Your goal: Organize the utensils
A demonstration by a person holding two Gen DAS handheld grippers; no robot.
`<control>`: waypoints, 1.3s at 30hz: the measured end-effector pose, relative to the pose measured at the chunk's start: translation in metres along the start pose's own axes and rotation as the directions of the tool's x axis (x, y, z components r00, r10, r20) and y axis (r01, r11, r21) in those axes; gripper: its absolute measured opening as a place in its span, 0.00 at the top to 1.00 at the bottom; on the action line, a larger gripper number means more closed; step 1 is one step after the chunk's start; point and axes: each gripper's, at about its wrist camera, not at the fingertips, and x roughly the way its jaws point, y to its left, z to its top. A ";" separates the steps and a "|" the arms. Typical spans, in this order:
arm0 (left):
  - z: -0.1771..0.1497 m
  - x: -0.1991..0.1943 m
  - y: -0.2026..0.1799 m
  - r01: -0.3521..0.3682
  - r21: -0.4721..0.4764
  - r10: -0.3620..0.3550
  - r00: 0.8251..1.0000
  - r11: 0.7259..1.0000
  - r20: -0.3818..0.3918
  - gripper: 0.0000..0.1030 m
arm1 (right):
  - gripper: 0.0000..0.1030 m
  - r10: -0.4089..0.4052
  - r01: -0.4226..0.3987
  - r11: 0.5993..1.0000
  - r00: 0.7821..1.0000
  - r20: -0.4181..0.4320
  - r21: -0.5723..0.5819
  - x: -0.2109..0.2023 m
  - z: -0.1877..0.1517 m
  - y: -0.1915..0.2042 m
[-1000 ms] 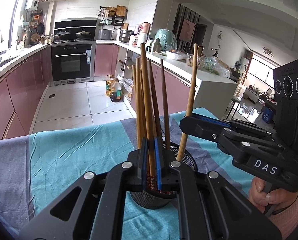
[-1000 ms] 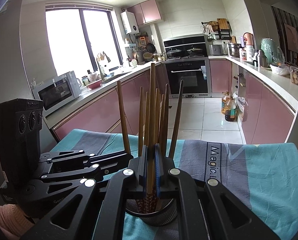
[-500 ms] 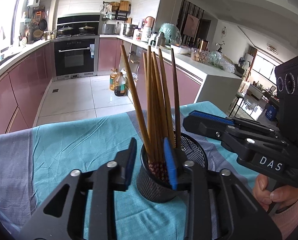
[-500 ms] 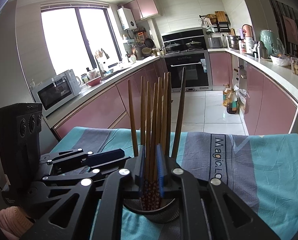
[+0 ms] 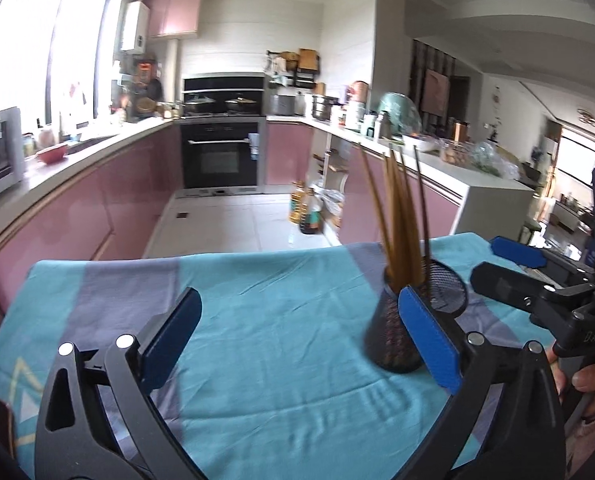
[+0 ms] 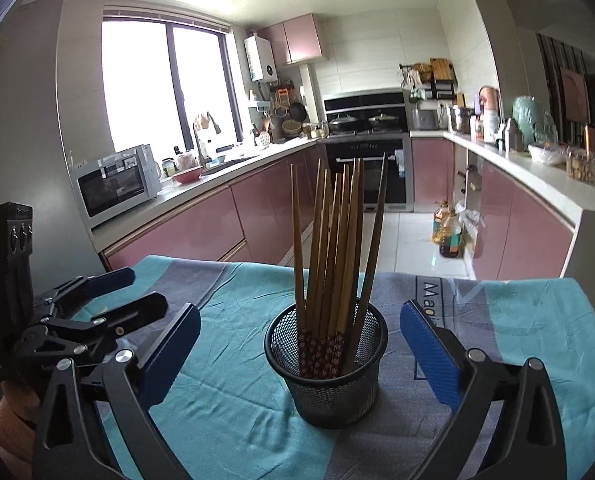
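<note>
- Left gripper [image 5: 299,334]: jaws spread wide, having just been opening; only bare cloth [image 5: 265,280] lies between the blue pads.
- Right gripper [image 6: 299,344]: jaws spread wide, having just been opening; the cup [image 6: 325,364] stands between the pads, clear of both.
- Cup: black mesh, upright on the cloth. In the left wrist view it sits just behind the right-hand pad [image 5: 429,340], outside the jaw gap.
- Chopsticks [image 6: 333,256]: a bundle standing in the cup, tips fanned outward, patterned ends down. One darker stick leans to the right against the rim.
- Cloth: teal with grey bands, creased. Its far edge runs behind the cup; beyond it the floor [image 6: 413,240] drops away.
- Open room: bare cloth left of the cup in the left wrist view; bare cloth to the right of the cup in the right wrist view.
- Both grippers lie close beside each other, near the cup.
</note>
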 end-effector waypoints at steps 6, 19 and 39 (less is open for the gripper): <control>-0.010 -0.035 0.010 -0.057 -0.028 0.059 0.996 0.998 0.062 0.06 | 0.06 -0.038 0.039 0.999 0.998 0.055 -0.018 -0.011 -0.011 0.016; -0.024 -0.089 0.012 -0.132 -0.045 0.138 0.976 0.990 0.169 0.06 | 0.06 -0.092 0.097 0.995 0.986 0.138 -0.025 -0.033 -0.030 0.035; -0.027 -0.110 0.004 -0.143 -0.047 0.150 0.969 0.989 0.198 0.06 | 0.06 -0.132 0.141 0.990 0.973 0.188 -0.033 -0.047 -0.032 0.047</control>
